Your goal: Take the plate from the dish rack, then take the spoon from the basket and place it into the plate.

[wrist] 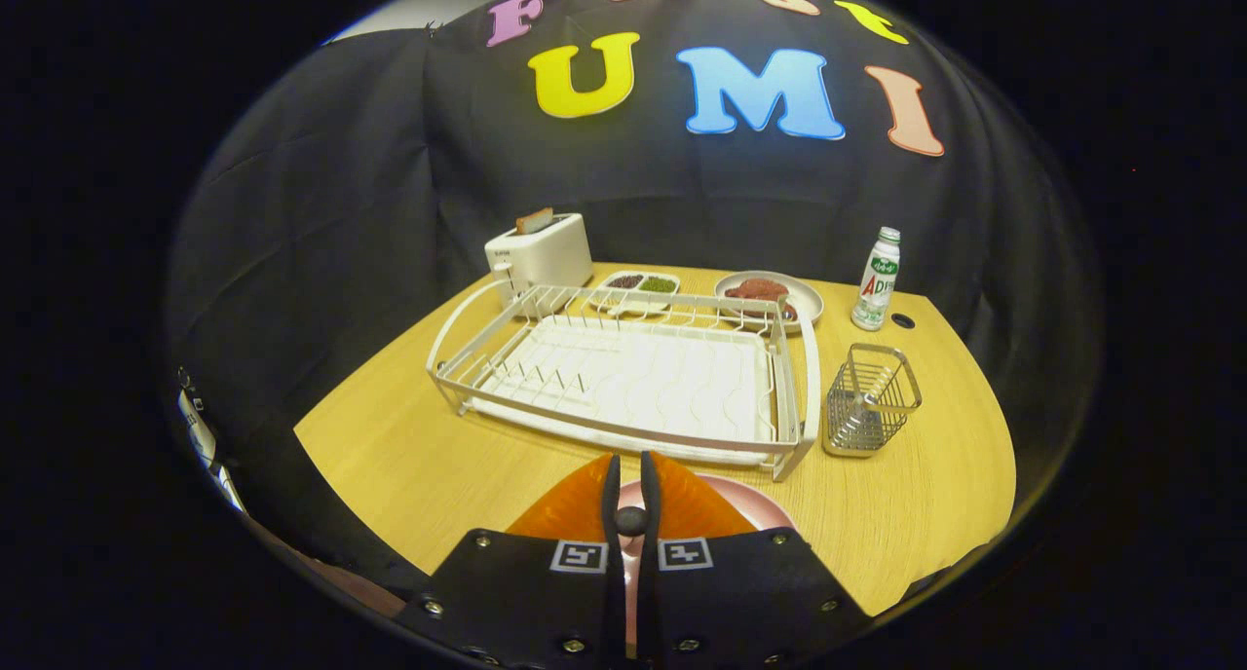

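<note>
My gripper [631, 500] hangs low over the near edge of the table, its fingers almost together and pinching a small dark rounded piece, the end of the spoon [631, 521]; the rest of the spoon is hidden by the fingers. Directly beneath and just ahead of the fingers lies the pink plate [755, 506], flat on the wood, mostly covered by the gripper. Beyond it stands the white dish rack [623, 378] with no dish in its slots. The wire basket [870, 399] stands to the right of the rack; I cannot make out its inside.
Behind the rack stand a white toaster [542, 251], a two-part dish of grains [638, 288] and a plate of food [770, 298]. A small bottle [877, 279] stands at the back right. Bare wooden table [409, 456] lies left of the plate.
</note>
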